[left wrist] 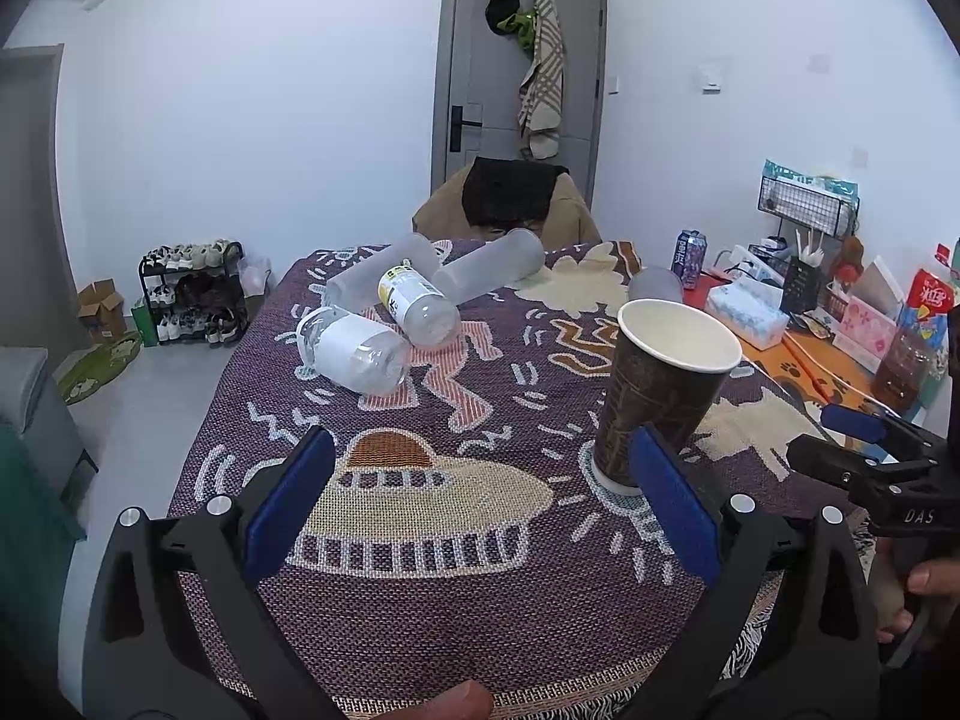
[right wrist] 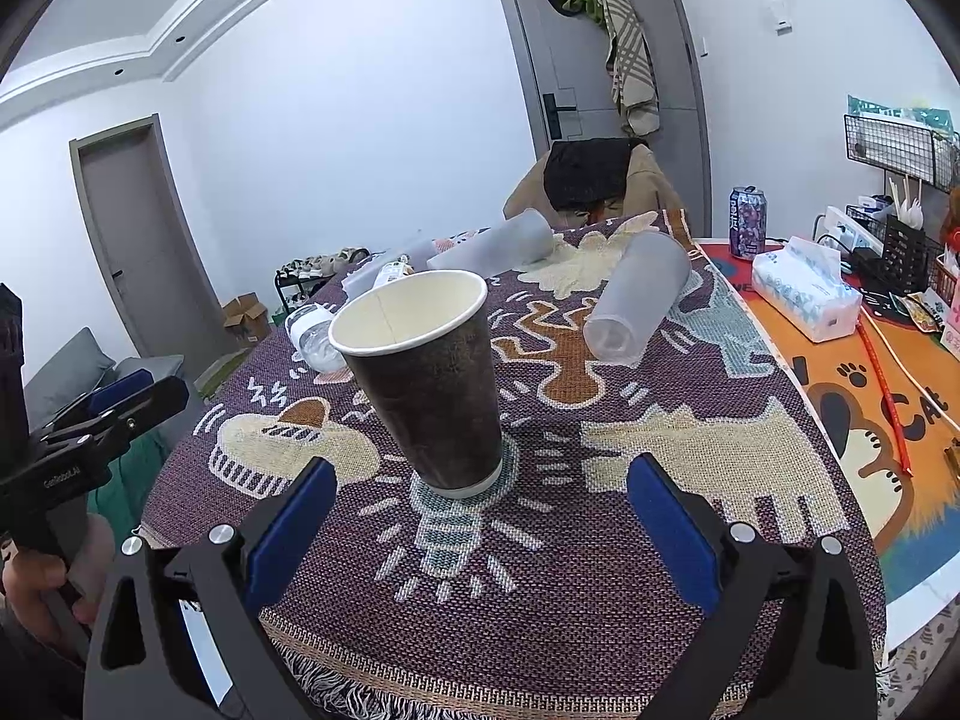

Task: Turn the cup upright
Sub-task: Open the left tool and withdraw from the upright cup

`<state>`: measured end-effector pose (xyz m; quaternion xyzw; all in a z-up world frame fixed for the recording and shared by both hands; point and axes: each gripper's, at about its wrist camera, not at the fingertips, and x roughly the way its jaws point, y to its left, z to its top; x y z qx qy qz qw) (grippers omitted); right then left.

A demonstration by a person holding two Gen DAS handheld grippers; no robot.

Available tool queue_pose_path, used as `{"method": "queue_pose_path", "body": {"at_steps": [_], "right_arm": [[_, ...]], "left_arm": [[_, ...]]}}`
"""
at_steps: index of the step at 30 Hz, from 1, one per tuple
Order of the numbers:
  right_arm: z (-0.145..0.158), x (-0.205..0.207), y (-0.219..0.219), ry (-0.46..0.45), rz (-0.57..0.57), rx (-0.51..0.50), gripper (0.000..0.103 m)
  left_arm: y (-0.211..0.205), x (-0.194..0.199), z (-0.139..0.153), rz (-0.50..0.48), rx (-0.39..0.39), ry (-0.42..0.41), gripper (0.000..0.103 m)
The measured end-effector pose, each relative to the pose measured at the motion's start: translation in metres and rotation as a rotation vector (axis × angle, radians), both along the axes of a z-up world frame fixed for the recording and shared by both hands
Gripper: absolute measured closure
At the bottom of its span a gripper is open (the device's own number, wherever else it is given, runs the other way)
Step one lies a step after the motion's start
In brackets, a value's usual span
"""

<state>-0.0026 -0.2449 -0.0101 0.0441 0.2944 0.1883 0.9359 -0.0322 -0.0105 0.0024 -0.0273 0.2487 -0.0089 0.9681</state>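
Brown paper cup stands upright, mouth up, on the patterned blanket, near its front edge. Right gripper spread wide, empty, cup just ahead between the fingers, not touched. Left gripper also spread, empty, cup just past its right finger. Behind: two plastic bottles and frosted tubes lying on their sides, well apart from cup. Tissue pack, soda can on the table at right

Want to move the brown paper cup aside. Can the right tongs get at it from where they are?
Probably yes. The right tongs are open, with the brown paper cup upright straight ahead on the woven cloth, nothing between them.
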Motion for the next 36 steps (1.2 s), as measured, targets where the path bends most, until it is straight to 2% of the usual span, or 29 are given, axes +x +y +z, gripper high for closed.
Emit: {"method": "queue_pose_path", "body": {"at_steps": [25,29,36], "right_arm": [[0.0021,-0.0033,-0.0049,-0.008,-0.004,0.007,0.008],[0.0023,-0.0035,-0.0051,-0.007,-0.004,0.007,0.008],[0.0021,-0.0060,-0.0071,-0.006,-0.009,0.007,0.008]], "left_arm": [[0.0002,-0.0034,0.0021,-0.002,-0.012,-0.014,0.006],[-0.0045,-0.0080,0.0037,0.004,0.019,-0.042,0.006],[-0.0065,-0.0045,0.0023,-0.017,0.010,-0.029,0.006]]}}
